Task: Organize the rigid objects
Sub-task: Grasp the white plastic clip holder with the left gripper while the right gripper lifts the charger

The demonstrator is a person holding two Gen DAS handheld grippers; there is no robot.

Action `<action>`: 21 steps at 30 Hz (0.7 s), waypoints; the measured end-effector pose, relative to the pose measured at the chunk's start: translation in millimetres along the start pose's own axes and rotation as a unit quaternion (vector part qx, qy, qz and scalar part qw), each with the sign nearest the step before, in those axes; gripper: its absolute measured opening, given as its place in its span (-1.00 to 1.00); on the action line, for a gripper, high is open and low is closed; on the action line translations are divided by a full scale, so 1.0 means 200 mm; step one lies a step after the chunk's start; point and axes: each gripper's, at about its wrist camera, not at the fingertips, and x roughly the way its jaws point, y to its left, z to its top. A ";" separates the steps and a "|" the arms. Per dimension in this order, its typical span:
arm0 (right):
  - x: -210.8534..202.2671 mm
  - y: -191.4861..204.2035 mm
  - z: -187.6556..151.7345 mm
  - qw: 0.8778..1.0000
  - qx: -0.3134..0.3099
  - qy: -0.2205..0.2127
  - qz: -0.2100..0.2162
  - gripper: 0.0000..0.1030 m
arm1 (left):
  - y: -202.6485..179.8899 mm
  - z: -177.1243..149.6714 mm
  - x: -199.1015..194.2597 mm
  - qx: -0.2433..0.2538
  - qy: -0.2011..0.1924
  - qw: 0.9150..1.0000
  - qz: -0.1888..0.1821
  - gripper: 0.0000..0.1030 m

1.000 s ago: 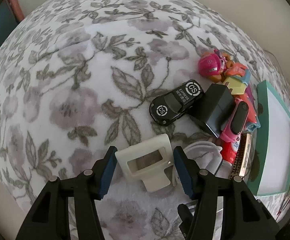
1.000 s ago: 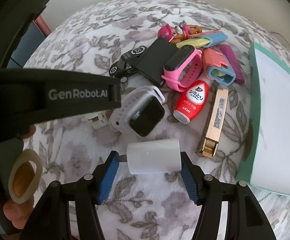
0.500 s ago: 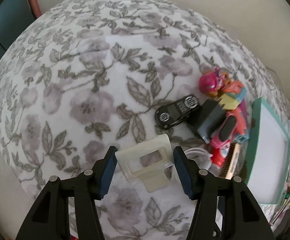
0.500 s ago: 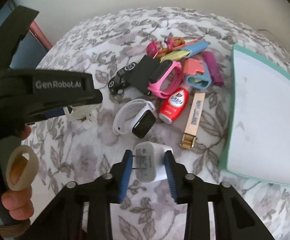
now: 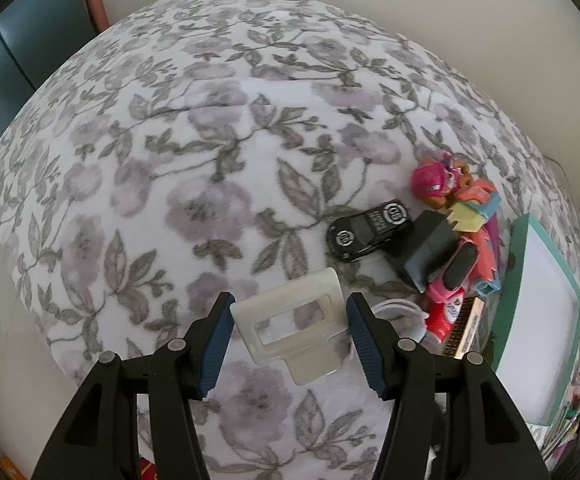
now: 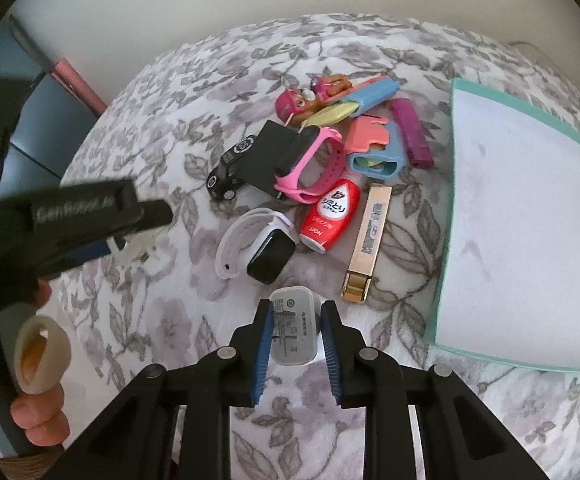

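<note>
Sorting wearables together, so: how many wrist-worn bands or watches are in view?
2. The white smartwatch lies on the blanket before the pile; the pink band rests against the black box. More may hide underneath.

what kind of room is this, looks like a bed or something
Probably a bedroom or other room at home: a soft floral blanket covers the surface, with a toy car, smartwatch and teal-framed board lying on it.

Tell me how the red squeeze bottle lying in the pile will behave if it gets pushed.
The red bottle lies on its side with a rounded body, so it may roll. It rests on soft floral fabric, which probably damps that. Glossy plastic looks slippery.
</note>
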 end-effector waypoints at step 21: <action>-0.02 -0.04 -0.02 1.000 0.001 0.006 -0.016 -0.44 | 0.06 -0.09 0.12 0.004 0.029 1.000 -0.009 0.15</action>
